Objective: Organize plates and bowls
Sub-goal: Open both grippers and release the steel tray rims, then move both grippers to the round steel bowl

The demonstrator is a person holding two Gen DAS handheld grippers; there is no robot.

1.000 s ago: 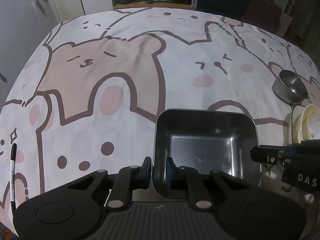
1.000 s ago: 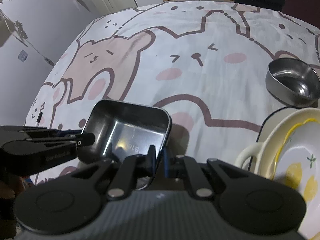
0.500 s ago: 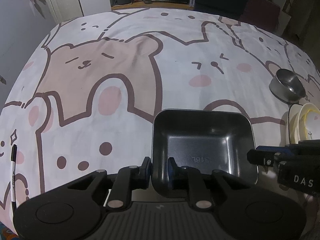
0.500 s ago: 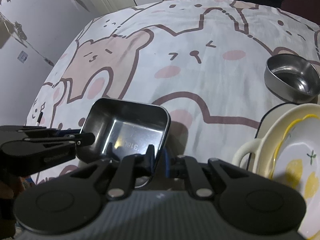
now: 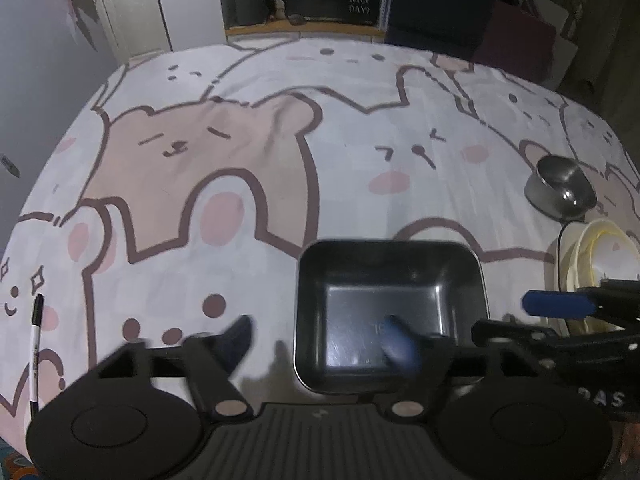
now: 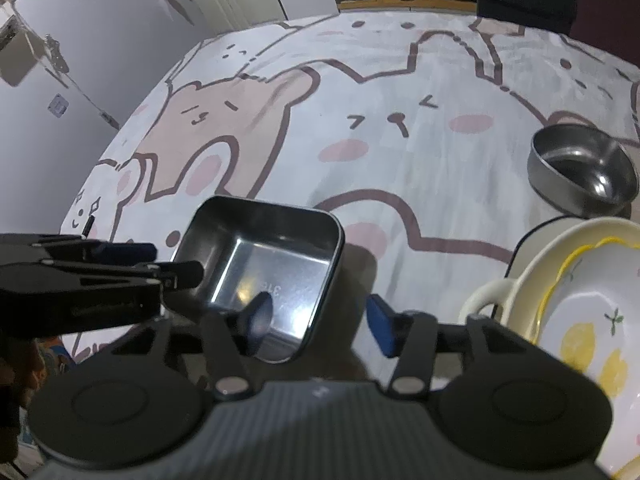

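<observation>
A square steel tray (image 5: 384, 280) sits on the cartoon-bear tablecloth (image 5: 280, 184). In the left wrist view my left gripper (image 5: 318, 338) straddles the tray's left wall; its jaws are opening, blurred, and the pads are clear of the wall. My right gripper (image 6: 318, 328) straddles the opposite wall of the tray (image 6: 260, 240); its jaws are opening too and no pad touches. Each view shows the other gripper at its side: the right gripper (image 5: 504, 315) and the left gripper (image 6: 172, 264).
A round steel bowl (image 6: 580, 176) stands at the right. Nearer, a stack of cream dishes (image 6: 520, 280) holds a lemon-print plate (image 6: 580, 340). A black-capped pen (image 5: 36, 344) lies at the cloth's left edge. Cabinets and dark furniture stand beyond the table.
Both grippers were shut on opposite walls of the square tray; both have now spread their fingers and let go. The tray sits a little farther from the cameras.
</observation>
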